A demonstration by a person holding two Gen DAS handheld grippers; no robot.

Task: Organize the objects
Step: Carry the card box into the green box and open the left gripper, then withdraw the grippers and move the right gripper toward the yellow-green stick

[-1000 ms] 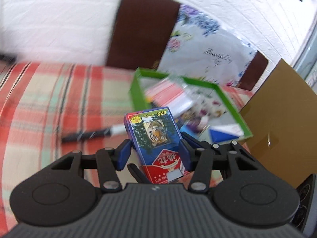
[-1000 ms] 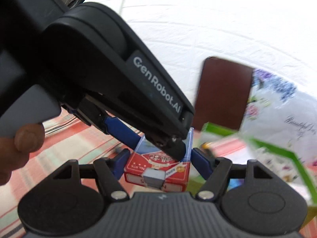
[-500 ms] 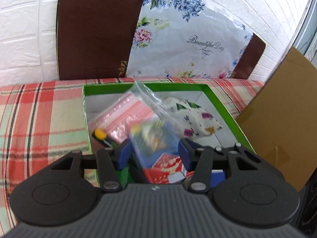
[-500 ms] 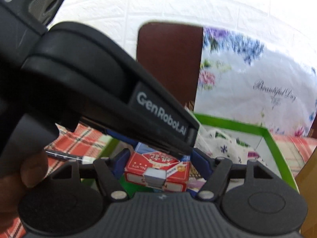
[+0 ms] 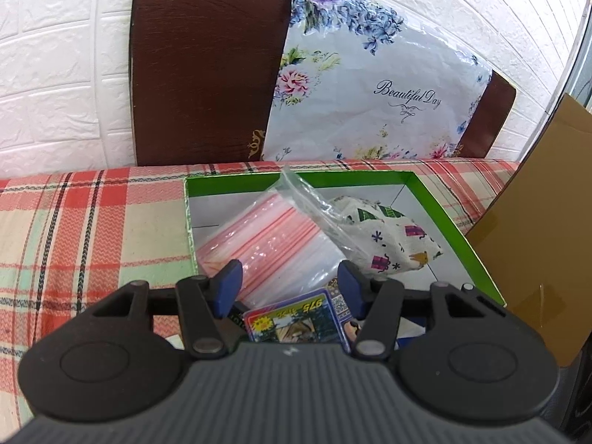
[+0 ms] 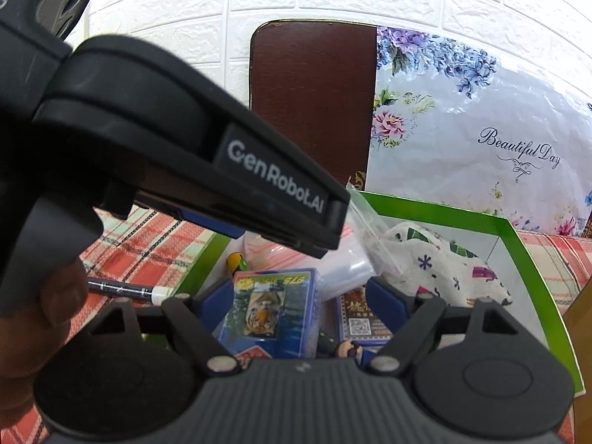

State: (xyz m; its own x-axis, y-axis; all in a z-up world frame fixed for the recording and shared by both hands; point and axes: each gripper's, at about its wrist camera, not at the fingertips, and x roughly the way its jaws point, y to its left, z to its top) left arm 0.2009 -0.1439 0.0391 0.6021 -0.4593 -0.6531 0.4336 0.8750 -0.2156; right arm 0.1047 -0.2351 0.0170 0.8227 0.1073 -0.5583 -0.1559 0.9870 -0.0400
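Observation:
A blue card box with a tiger picture (image 5: 296, 320) lies in the green box (image 5: 440, 199), below and between the blue pads of my left gripper (image 5: 290, 288), which is open above it. In the right wrist view the card box (image 6: 270, 310) lies flat in the green box (image 6: 518, 233), between the spread fingers of my open right gripper (image 6: 299, 296). The left gripper's body (image 6: 185, 140) crosses that view above the box. A black pen with a white tip (image 6: 122, 290) lies on the plaid cloth left of the green box.
The green box also holds a pink-striped plastic bag (image 5: 273, 240), a patterned cloth pouch (image 5: 392, 240) and another card pack (image 6: 360, 318). A brown headboard (image 5: 207, 63) and a floral cushion (image 5: 373, 88) stand behind. Brown cardboard (image 5: 536, 222) stands at the right.
Both grippers carried the card box over the green box, then opened. The card box now lies flat inside the green box, free of both grippers.

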